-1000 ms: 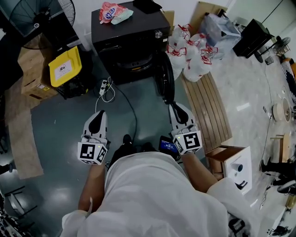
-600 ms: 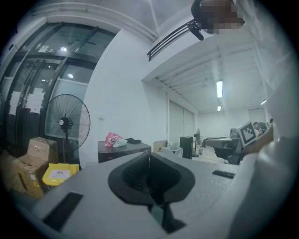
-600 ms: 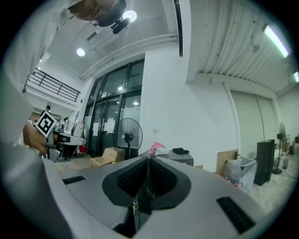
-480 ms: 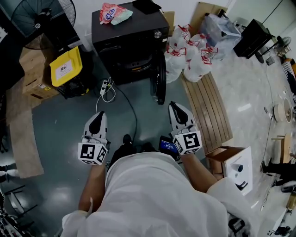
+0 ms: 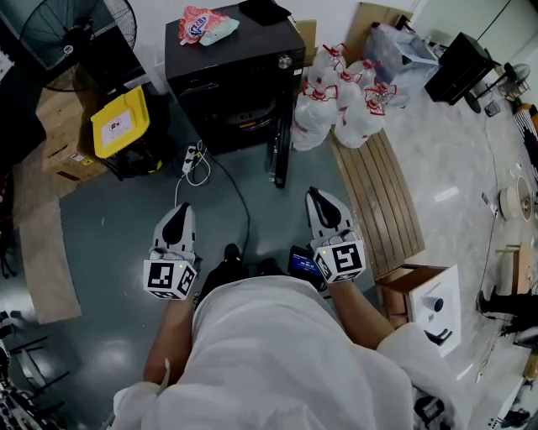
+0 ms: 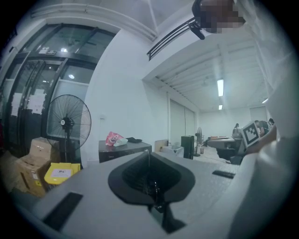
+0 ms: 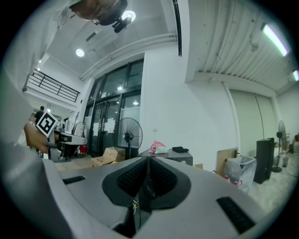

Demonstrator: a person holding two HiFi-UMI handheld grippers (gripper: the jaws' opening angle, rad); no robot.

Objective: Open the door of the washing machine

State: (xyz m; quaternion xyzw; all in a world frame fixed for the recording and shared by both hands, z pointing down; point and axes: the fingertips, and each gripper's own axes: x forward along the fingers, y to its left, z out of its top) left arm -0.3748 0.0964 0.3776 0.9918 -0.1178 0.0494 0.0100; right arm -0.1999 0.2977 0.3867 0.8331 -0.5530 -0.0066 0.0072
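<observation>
Count from the head view, by kind:
- washing machine [image 5: 231, 80]: 1, far centre
- door [image 5: 277, 155]: 1, seen edge-on at the machine's front right
- items on the machine's top: 2, a pink packet [image 5: 199, 23] and a dark object [image 5: 265, 10]
- standing fan [image 5: 71, 34]: 1, far left
- yellow-lidded bin [image 5: 118, 124]: 1, left of the machine
- cardboard boxes [image 5: 55, 138]: at least 2, left of the bin
- white bags [image 5: 336, 101] with red print: at least 4, right of the machine; they overlap, so no exact count
- power strip [image 5: 190, 157]: 1, on the floor
- slatted wooden panel [image 5: 378, 201]: 1, right
- grippers: 2, left gripper [image 5: 178, 210] and right gripper [image 5: 319, 201], near
</observation>
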